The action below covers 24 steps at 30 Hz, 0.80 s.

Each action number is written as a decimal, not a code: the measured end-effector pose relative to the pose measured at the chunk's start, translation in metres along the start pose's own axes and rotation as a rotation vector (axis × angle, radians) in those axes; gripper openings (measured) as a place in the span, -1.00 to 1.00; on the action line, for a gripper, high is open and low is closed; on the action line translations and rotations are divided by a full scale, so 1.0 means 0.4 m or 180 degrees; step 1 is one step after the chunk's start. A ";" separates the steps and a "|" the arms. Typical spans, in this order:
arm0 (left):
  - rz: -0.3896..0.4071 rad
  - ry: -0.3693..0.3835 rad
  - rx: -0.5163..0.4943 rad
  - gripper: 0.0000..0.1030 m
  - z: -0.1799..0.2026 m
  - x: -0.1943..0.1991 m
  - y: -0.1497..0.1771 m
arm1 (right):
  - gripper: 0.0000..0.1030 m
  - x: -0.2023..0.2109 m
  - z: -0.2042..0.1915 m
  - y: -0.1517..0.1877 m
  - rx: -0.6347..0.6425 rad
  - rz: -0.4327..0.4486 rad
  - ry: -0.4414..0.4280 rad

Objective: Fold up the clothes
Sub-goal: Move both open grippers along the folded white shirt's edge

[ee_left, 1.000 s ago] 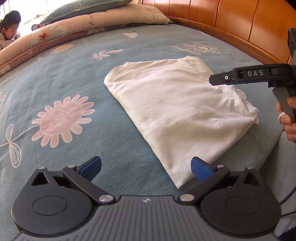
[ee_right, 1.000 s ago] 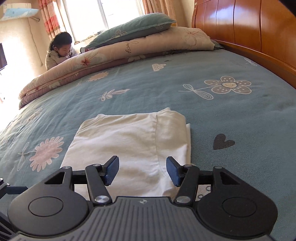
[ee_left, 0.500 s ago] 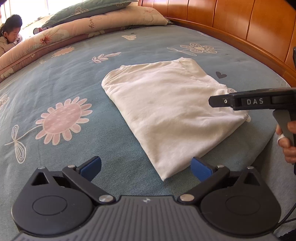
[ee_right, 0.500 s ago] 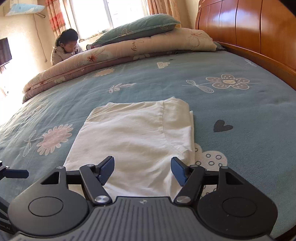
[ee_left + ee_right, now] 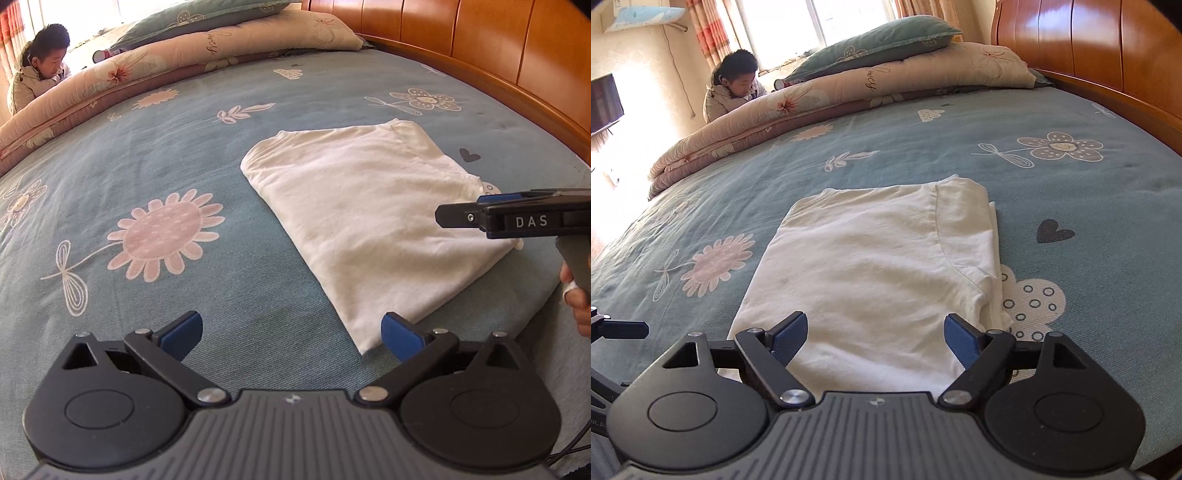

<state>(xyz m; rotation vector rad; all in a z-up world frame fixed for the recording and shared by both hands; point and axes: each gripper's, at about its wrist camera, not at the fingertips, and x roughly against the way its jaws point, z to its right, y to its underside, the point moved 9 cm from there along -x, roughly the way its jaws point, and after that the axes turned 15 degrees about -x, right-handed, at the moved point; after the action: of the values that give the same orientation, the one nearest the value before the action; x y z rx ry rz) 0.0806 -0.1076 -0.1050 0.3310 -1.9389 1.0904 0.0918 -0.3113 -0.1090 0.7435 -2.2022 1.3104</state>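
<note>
Garment: a folded white cotton shirt [image 5: 871, 273] is laid flat on the blue flowered bedsheet [image 5: 1071, 206].
Left gripper [image 5: 291, 330]: held beside the shirt's near corner, jaws apart, empty.
Right gripper [image 5: 875, 338]: held over the shirt's near edge, jaws opening, nothing gripped.

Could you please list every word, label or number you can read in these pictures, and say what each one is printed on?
"DAS": white letters on the side of the right gripper, seen in the left wrist view.
Cursive writing on the folded quilt: too small and tilted to read with certainty.
The white shirt and the blue bedsheet show no text, only flower and heart prints.
</note>
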 end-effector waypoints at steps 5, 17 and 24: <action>-0.0101 0.0031 0.0057 0.98 0.000 -0.007 0.021 | 0.94 -0.063 0.001 0.038 0.0219 -0.0112 0.0253; 0.0106 0.0257 0.0174 0.98 -0.006 0.000 0.011 | 1.00 -0.062 -0.013 0.079 0.0506 -0.0047 0.0483; 0.0469 0.0591 0.0514 0.98 -0.051 -0.005 -0.042 | 1.00 0.002 -0.042 0.041 0.0224 0.0002 0.0071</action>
<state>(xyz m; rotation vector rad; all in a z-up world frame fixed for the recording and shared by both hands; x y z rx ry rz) 0.1028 -0.1013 -0.0920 0.1691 -1.7365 1.3300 0.0826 -0.2900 -0.1117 0.7508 -2.1487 1.3960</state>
